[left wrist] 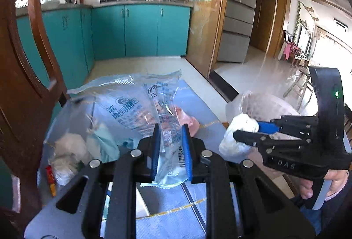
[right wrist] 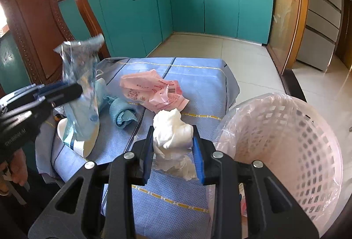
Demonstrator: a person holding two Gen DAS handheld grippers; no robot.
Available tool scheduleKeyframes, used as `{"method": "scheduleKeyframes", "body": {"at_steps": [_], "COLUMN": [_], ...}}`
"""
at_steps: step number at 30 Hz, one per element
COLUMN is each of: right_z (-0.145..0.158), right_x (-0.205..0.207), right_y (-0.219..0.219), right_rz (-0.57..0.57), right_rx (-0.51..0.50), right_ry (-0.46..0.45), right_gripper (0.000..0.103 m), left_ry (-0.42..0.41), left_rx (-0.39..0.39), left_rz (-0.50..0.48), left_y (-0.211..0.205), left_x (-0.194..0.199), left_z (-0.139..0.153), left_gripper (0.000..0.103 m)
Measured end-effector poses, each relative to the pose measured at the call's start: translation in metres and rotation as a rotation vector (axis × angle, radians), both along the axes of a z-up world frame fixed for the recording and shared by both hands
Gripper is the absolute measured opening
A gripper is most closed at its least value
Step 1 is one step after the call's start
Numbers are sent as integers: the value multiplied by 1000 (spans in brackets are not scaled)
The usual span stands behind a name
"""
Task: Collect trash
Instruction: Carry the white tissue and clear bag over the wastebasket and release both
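Two tools loaded: left tool (left wrist: pixel 170 148) clamping wrapper (left wrist: pixel 140 104), right tool (right wrist: pixel 173 150) clamping tissue (right wrist: pixel 172 131); next, carrying both over bin (right wrist: pixel 286 128), then releasing.

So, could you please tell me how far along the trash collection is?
Done: little that shows; the lined basket looks nearly empty. In hand: the left tongs grip a clear plastic wrapper, and the right tongs hold a crumpled white tissue beside the basket. Left: the pink wrapper, blue cloth and smaller scraps.
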State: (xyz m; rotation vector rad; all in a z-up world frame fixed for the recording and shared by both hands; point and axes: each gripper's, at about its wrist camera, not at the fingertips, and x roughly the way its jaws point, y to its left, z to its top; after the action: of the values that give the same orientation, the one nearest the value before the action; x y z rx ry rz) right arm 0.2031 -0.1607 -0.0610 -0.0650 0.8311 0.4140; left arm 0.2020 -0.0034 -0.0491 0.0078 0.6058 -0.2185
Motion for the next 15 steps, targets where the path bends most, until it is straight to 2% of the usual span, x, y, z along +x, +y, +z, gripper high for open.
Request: {"method": "scheduleKeyframes", "body": {"at_steps": [6,15], "right_z": [1,9], "right_x": [-2,-7], "right_y": [3,4], "right_rz": [8,11], "right_rx": [-9,3], "right_ry": [-14,-53], "right_gripper": [32,32], "left_ry": [-29,-57], "left_rx": [20,2], "left_rz": [37,68], "left_y": [1,7], "left_x": [-6,-10], "left_z": [8,18], "left_gripper": [20,20]}}
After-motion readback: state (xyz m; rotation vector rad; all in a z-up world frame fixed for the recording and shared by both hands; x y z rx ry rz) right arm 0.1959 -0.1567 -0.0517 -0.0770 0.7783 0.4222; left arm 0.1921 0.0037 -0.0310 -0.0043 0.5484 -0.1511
